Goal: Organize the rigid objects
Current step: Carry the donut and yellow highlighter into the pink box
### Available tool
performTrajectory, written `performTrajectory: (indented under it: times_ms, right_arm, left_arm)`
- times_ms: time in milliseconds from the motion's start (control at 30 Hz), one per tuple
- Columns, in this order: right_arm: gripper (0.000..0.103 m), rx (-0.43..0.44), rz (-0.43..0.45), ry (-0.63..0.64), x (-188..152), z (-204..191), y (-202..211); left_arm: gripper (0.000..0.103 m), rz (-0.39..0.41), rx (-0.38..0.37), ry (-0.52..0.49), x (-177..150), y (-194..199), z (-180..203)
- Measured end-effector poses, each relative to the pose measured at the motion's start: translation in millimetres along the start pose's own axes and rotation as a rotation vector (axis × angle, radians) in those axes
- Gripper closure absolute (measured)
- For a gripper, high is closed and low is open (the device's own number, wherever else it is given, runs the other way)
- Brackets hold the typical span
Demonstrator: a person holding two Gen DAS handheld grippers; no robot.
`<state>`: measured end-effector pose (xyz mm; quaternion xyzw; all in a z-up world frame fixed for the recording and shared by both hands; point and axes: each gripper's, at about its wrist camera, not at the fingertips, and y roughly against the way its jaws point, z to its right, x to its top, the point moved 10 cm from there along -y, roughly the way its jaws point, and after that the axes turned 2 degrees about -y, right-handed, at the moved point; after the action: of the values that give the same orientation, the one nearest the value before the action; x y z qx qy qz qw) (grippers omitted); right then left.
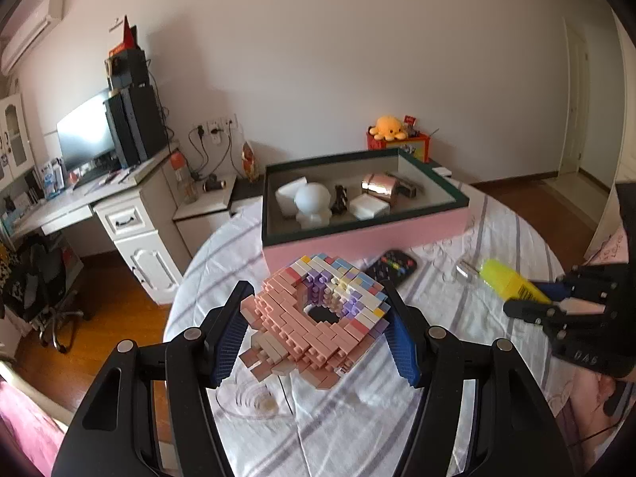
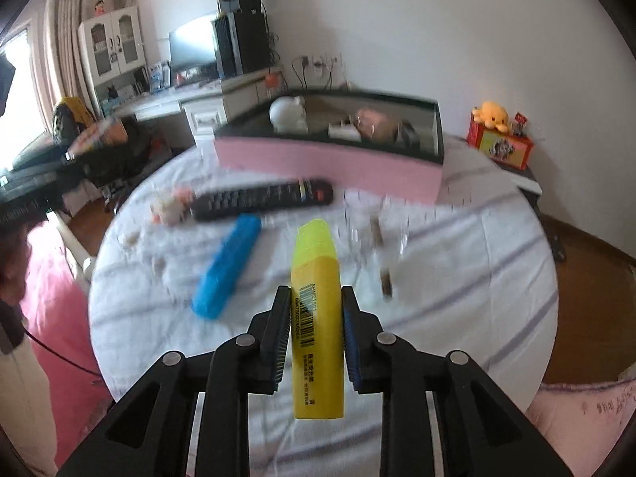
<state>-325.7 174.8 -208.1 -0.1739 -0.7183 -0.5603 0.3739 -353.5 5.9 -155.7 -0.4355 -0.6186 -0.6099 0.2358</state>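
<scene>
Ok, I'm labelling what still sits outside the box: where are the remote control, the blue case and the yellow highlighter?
remote control (image 2: 262, 198), right wrist view, middle of its button face
blue case (image 2: 226, 266), right wrist view, middle of its body
yellow highlighter (image 2: 316, 298), right wrist view, barrel near the barcode

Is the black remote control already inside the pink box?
No: the remote control lies on the white tablecloth in front of the pink box.

Monitor (image 1: 85, 135) on desk (image 1: 59, 202); orange plush (image 1: 387, 127) (atop red box (image 1: 401, 145)).
</scene>
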Motion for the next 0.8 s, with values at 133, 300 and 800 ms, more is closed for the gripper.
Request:
performTrajectory:
  times_ms: [133,300,800]
  right_arm:
    - [0.079,0.002,0.059,0.027,38.0,-2.1,9.0]
    - [0.079,-0.018,0.107,0.065,87.1,-2.3,8.5]
    - [0.079,-0.074,-0.017,-0.015,144.3,74.0,-108.0]
  left_arm:
    - [0.039,0.033,0.000,-0.005,23.4,-1.9,-6.4]
    - [0.039,0.046,-0.015,-0.025,56.5,-22.6,-6.1]
    - [0.039,-0.144,-0.136,-0.098,109.6,-184.4,37.8]
